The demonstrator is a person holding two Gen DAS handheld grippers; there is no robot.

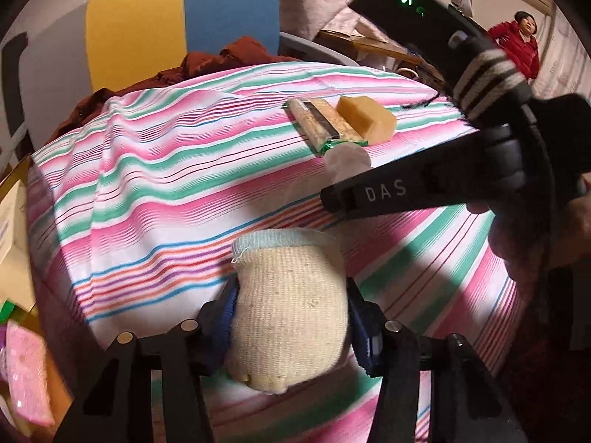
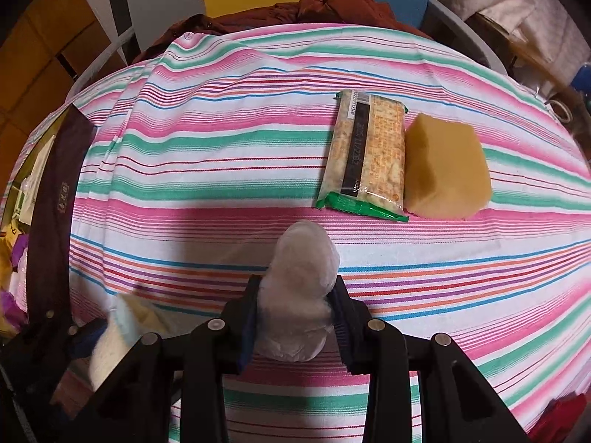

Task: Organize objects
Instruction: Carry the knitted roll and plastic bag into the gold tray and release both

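Your left gripper [image 1: 291, 317] clamps a cream knit glove [image 1: 291, 310]; your right gripper [image 2: 295, 317] clamps a white wad [image 2: 299, 295]. Cracker packet [image 2: 365, 158] and yellow sponge [image 2: 447, 170] already lie side by side far right; two remain.

The left tool [image 1: 290, 317] was clamped on a cream knitted glove [image 1: 291, 313] with a pale blue cuff, its blue-padded fingers [image 1: 226, 317] pressing both sides. Below it lay the counter [image 1: 166, 170], covered in a pink, green and white striped cloth. Farther back a green-edged snack packet [image 1: 325, 123] lay just beside a yellow block [image 1: 367, 120], the two touching or nearly so. The right tool [image 1: 332, 199], black and marked "DAS", reached in from the right, with a whitish crumpled wad [image 1: 347, 160] at its tip; its grip on the wad was hidden. A striped sleeve [image 1: 487, 81] showed above it. A person in a red jacket [image 1: 519, 46] stood far back.
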